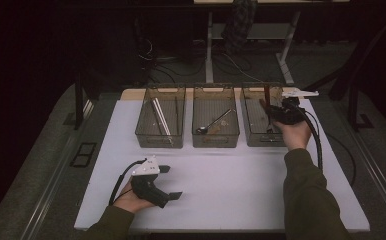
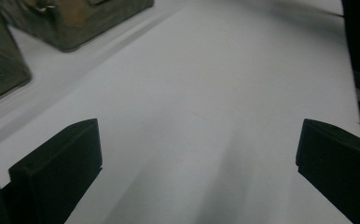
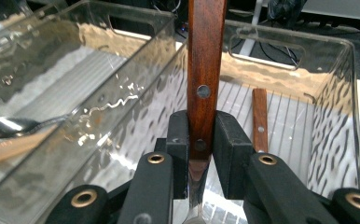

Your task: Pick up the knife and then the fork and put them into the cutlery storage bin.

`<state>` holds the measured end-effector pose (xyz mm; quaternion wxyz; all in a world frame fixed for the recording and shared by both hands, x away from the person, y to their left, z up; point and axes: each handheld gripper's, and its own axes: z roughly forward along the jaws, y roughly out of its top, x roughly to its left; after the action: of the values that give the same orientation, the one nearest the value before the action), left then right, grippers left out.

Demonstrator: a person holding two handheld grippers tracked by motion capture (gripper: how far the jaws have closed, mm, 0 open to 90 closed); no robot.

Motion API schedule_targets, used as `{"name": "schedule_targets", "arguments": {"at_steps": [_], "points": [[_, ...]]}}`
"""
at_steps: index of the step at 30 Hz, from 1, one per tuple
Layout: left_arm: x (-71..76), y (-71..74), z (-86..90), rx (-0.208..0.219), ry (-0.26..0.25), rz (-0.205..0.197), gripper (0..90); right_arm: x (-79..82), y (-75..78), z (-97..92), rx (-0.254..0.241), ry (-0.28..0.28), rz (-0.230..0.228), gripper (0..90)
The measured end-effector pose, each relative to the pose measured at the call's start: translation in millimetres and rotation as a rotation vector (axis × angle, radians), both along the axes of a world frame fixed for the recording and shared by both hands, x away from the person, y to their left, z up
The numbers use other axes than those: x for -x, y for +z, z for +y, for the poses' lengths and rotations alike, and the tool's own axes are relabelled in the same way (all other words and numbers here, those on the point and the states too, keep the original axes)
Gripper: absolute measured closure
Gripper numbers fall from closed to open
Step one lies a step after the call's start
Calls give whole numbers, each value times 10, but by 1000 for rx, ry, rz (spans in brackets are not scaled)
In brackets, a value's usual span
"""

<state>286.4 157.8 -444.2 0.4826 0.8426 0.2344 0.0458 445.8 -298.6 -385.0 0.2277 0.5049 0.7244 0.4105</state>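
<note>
My right gripper point(image 3: 201, 144) is shut on a utensil with a riveted brown wooden handle point(image 3: 206, 60). Its pads clamp the handle's lower end, where the metal part begins. In the high view that gripper point(image 1: 275, 114) hangs over the right clear bin point(image 1: 251, 136), and the wooden handle point(image 1: 267, 93) stands up from it. A second wooden-handled piece point(image 3: 259, 119) lies on the floor of the right clear bin point(image 3: 280, 35). My left gripper point(image 1: 171, 182) rests low over the white table point(image 1: 231, 185) at the front left. The left gripper point(image 2: 197, 163) is open wide with bare table between its jaws.
Three clear bins stand in a row at the back of the table. The left bin point(image 1: 146, 135) holds pale sticks point(image 1: 160, 117). The middle bin point(image 1: 196, 140) holds a metal spoon point(image 1: 213, 124). The spoon point(image 3: 10, 125) also shows through the wall in the right gripper view.
</note>
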Motion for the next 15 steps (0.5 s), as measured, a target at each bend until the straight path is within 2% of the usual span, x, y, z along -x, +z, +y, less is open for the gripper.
{"name": "schedule_targets", "arguments": {"at_steps": [7,10,12,15], "points": [[-37,-19,20,4,5,-8,0,19,-67,-19,-5,-5,8,767],[-32,-18,17,1,5,-9,0,16,-53,1,18,-4,9,752],[-27,-18,11,-1,1,-8,0,27,-39,-7,-13,-1,3,663],[-26,-22,3,-4,-2,-8,0,58,5,-24,-29,4,-8,599]]}}
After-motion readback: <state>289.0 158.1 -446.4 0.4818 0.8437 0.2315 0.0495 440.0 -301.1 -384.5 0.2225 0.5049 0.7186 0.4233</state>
